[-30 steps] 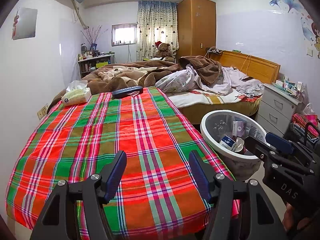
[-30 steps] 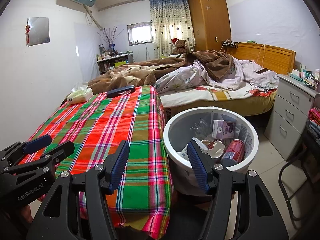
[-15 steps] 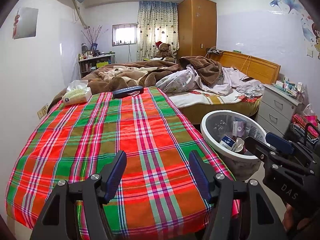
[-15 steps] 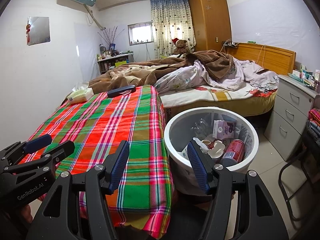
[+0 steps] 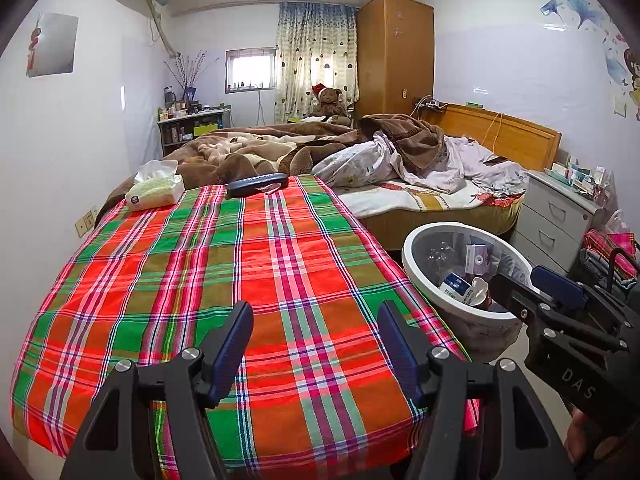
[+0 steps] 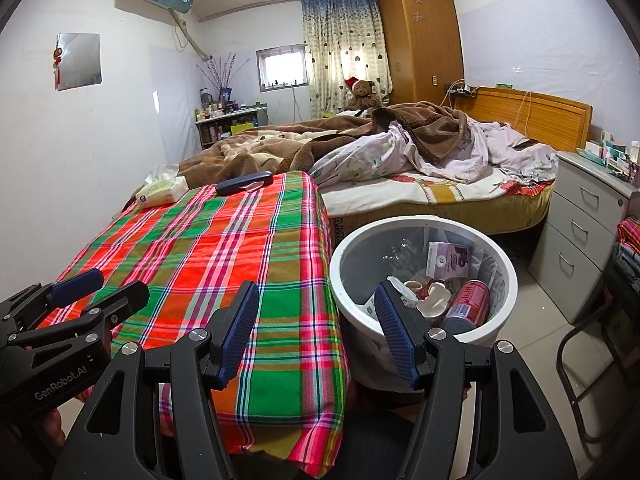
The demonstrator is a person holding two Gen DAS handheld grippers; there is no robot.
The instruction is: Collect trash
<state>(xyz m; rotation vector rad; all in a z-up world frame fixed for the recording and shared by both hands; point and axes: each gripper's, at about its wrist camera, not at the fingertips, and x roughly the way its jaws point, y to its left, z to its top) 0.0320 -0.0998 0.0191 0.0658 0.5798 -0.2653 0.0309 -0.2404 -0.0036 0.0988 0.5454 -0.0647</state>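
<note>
Both claws spread wide, nothing held. Left claw (image 5: 316,344) hangs over the near end of the table (image 5: 168,264); right claw (image 6: 318,330) sits over the gap between the table edge and the bin (image 6: 508,276).

Trash is in the bin on the floor just beside the table: a red can (image 6: 468,300), a purple-and-white carton (image 6: 450,260), a crumpled white cup (image 6: 434,300), clear plastic at the back. Bin looks roughly half full.

On the table I see only a tissue pack (image 5: 154,192) and a dark case (image 5: 256,184) at the far end, with a scrap of paper touching the case. My judgement: collecting is nearly finished.

Risks:
- Grabbing the tissue pack or case as rubbish; neither reads as trash.
- The plaid cloth is loose woven fabric draped over the edge; a claw tip could snag and drag it, pulling the far items along.
- The bin is light round plastic with a thin liner; a knock from the right claw could tip it.
- The can is smooth and cylindrical and would roll out.
</note>
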